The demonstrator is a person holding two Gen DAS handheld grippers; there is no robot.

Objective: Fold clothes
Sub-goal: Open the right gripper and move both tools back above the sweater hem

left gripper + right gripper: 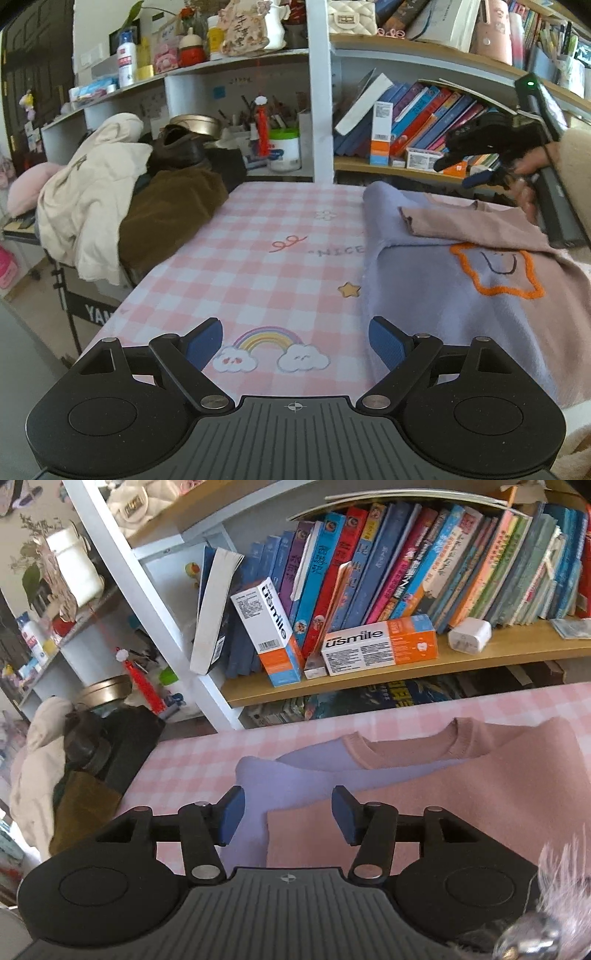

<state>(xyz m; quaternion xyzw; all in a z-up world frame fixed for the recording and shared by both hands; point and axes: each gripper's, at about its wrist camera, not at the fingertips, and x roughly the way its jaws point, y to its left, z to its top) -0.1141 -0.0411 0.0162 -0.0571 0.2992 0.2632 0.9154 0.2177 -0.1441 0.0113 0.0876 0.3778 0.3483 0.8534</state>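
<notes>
The lilac and dusty-pink knitted sweater with an orange star outline (480, 273) lies flat on the pink-and-white checked tablecloth (258, 258), on the table's right half. Its pink ribbed neckline (402, 751) faces the wooden bookshelf (406, 672) at the far edge, so the long axis runs from the near edge toward the shelf. A pink sleeve (461, 225) is folded across the chest.

The left gripper (295, 345) is held over bare cloth at the near edge, jaws spread wide and empty; its right fingertip (388, 347) is at the sweater's left border, though contact cannot be confirmed. The right gripper (288, 816) is held above the garment's upper chest, jaws also spread wide, gripping nothing.

Only the left wrist view shows the star motif, the right gripper from outside, the person's hand (524, 173) on it, and a heap of cream and brown garments (122, 218) at the table's left. Only the right wrist view shows the neckline opening.
</notes>
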